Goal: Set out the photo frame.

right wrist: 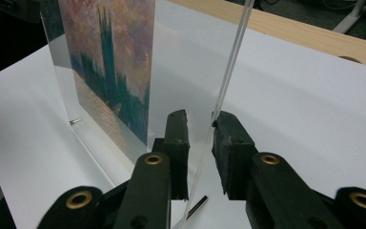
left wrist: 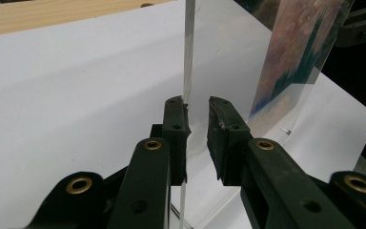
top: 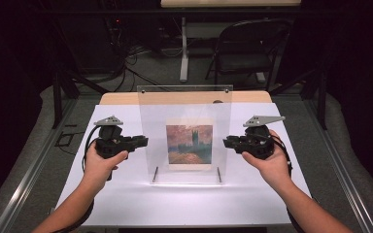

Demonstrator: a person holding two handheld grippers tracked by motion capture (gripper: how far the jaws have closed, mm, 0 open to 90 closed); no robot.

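Observation:
A clear acrylic panel stands upright on a white sheet, with a print of a tower at sunset in its middle. My left gripper is at the panel's left edge and my right gripper is at its right edge. In the left gripper view the left gripper is open, and the panel's thin edge runs down along the left jaw's inner pad. In the right gripper view the right gripper is open around the other edge, which lies close to the right jaw. The print shows through the panel.
Small metal pegs hold the panel's foot. The white sheet covers a wooden table. Behind the table stand a dark folding chair and a white table leg, with cables on the floor.

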